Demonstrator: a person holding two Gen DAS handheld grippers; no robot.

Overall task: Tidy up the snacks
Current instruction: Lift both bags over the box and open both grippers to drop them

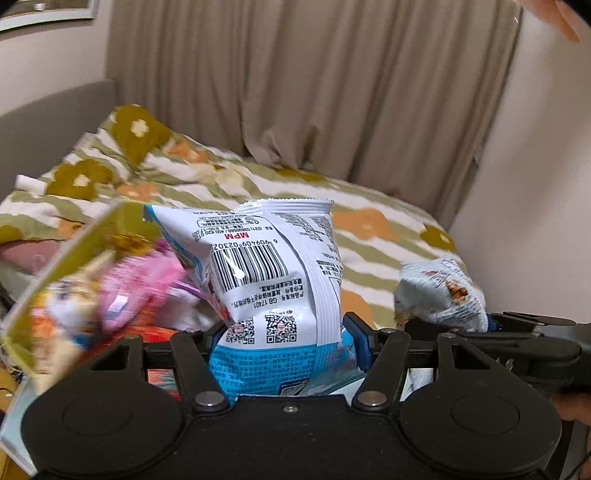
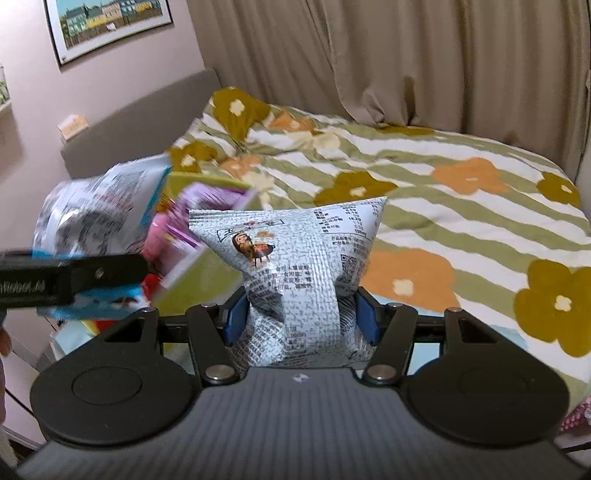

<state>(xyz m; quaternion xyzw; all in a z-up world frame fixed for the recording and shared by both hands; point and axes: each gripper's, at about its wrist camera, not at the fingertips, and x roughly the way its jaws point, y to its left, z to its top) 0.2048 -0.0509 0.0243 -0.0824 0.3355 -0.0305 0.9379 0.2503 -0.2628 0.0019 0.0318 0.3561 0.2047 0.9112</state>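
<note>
My left gripper (image 1: 286,338) is shut on a white and blue snack bag (image 1: 266,273) with a barcode and QR codes on its back, held upright above the bed. My right gripper (image 2: 301,317) is shut on a pale grey snack bag (image 2: 295,254) printed like newspaper with a cartoon figure. In the left wrist view that grey bag (image 1: 439,291) and the right gripper (image 1: 491,325) show at the right. In the right wrist view the left gripper's arm (image 2: 70,280) and its blurred white and blue bag (image 2: 92,214) show at the left.
A yellow-green box (image 1: 48,273) packed with pink and orange snack packets (image 1: 140,291) sits low at the left. Behind lies a bed with a flowered, striped quilt (image 2: 443,206), a grey headboard (image 2: 140,118), beige curtains (image 1: 314,92) and a framed picture (image 2: 110,22).
</note>
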